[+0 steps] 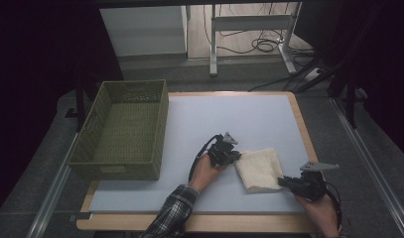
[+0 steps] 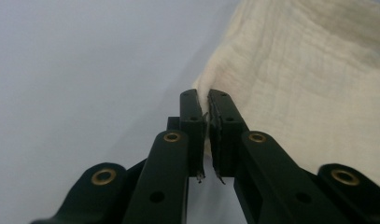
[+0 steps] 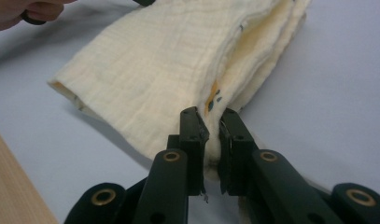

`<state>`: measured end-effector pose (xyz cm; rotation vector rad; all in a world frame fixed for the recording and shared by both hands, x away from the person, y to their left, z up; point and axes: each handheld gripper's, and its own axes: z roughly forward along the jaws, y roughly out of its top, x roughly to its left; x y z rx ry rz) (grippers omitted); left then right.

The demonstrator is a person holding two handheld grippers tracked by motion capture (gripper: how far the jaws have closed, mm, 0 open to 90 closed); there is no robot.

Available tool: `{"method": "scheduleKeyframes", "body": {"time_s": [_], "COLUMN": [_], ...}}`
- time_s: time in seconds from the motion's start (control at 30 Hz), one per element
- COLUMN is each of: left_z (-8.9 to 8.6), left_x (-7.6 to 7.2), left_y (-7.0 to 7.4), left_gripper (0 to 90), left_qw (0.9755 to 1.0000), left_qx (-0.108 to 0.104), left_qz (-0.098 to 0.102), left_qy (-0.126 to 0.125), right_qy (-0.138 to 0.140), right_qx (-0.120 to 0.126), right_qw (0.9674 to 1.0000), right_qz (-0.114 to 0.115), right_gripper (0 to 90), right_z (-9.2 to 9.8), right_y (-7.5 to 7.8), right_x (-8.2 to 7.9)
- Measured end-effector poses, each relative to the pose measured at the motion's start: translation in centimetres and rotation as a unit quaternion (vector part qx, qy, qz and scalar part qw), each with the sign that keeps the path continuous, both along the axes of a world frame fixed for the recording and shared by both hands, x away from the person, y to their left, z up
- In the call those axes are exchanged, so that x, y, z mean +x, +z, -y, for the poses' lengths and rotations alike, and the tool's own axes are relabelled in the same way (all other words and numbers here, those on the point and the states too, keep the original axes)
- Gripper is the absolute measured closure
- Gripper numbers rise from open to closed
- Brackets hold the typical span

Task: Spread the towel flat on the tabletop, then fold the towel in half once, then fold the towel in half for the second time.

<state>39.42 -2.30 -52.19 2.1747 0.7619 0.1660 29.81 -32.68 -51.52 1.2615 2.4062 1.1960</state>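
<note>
Folded cloth [image 1: 259, 169] near right: pale cream, fine crinkle weave, small orange-and-teal print at one edge. Basket [image 1: 121, 130] far left: olive green, woven. Table [image 1: 199, 121]: light grey-blue mat, light wood rim. Both claws black, brass-coloured rivets. Sleeve [image 1: 172, 214]: dark plaid.

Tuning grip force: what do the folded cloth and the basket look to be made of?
Folded cloth: soft cream woven fabric, probably cotton gauze; matte, with a fine crinkled grid and stitched hems. Basket: olive-green woven wicker or plastic imitation, can't tell which; matte plaited strands form walls and floor.

No legible text or labels
</note>
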Motion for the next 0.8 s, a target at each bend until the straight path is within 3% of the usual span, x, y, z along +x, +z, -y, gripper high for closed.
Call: {"method": "scheduleKeyframes", "body": {"time_s": [0.23,0.8], "left_z": [-0.8,-3.9], "left_x": [-0.3,-0.5], "left_y": [1.7,4.2], "left_gripper": [85.1,85.1], "left_qw": [0.9997,0.9986], "left_qx": [0.002,0.010], "left_qz": [0.024,0.047], "left_qy": [0.000,0.021], "right_qy": [0.019,0.056], "right_qx": [0.005,0.010], "right_qw": [0.9997,0.9976], "right_qz": [0.017,0.040], "right_gripper": [81.4,81.2], "right_z": [-0.9,-4.5], "right_y": [1.2,3.1], "right_x": [-0.3,0.5]}}
